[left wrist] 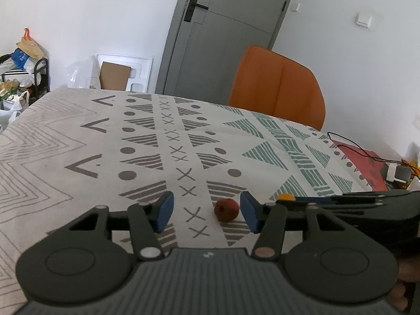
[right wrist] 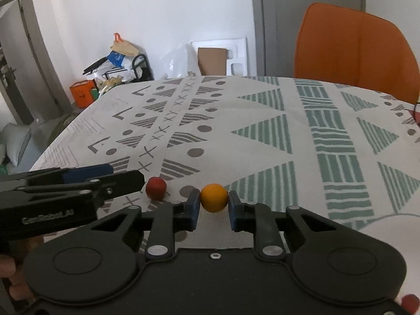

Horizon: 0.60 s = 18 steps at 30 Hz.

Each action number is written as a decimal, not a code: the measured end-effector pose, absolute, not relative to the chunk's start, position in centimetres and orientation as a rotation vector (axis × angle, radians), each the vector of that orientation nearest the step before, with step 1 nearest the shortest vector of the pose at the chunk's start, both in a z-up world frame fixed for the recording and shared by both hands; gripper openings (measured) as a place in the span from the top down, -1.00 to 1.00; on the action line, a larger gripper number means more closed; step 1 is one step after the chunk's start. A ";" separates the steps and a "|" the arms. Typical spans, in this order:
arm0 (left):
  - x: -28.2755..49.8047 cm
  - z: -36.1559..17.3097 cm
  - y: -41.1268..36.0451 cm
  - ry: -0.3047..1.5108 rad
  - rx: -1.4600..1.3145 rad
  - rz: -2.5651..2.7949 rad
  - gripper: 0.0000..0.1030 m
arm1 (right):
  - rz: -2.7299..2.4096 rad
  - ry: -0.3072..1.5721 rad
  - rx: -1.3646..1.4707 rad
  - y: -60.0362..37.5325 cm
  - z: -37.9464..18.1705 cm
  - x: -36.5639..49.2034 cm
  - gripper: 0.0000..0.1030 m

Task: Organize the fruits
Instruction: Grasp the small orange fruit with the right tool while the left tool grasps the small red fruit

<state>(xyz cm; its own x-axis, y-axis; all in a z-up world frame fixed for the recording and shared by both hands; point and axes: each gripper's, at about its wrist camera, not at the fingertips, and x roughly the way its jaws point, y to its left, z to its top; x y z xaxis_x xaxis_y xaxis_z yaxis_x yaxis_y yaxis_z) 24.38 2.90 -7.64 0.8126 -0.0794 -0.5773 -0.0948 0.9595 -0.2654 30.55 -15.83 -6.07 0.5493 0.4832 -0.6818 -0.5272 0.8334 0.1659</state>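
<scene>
Right gripper (right wrist: 214,207) pinches orange fruit (right wrist: 214,197) between blue pads on patterned tablecloth (right wrist: 262,136), apparently for lifting. Left gripper (left wrist: 207,211), jaws spread, straddles red fruit (left wrist: 226,209), which sits near right pad, seemingly untouched; red fruit just left of orange one.
</scene>
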 end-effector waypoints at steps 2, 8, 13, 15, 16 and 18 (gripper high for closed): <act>24.6 -7.8 2.7 0.627 -0.292 0.005 -0.05 | 0.591 0.777 -0.053 -16.4 -5.8 30.3 0.59; 25.5 -8.5 1.3 0.646 -0.262 -0.019 0.03 | 0.574 0.750 -0.008 -18.0 -5.2 29.7 0.59; 26.1 -9.1 0.8 0.666 -0.253 0.012 0.59 | 0.560 0.731 0.039 -19.8 -4.2 28.9 0.59; 26.0 -8.8 0.8 0.656 -0.282 0.005 0.59 | 0.550 0.720 0.057 -20.7 -3.9 28.5 0.59; 25.8 -8.6 0.6 0.650 -0.275 0.000 0.59 | 0.546 0.715 0.069 -21.3 -3.8 28.4 0.59; 25.6 -8.2 0.0 0.642 -0.265 -0.016 0.59 | 0.536 0.708 0.085 -22.1 -3.7 28.1 0.59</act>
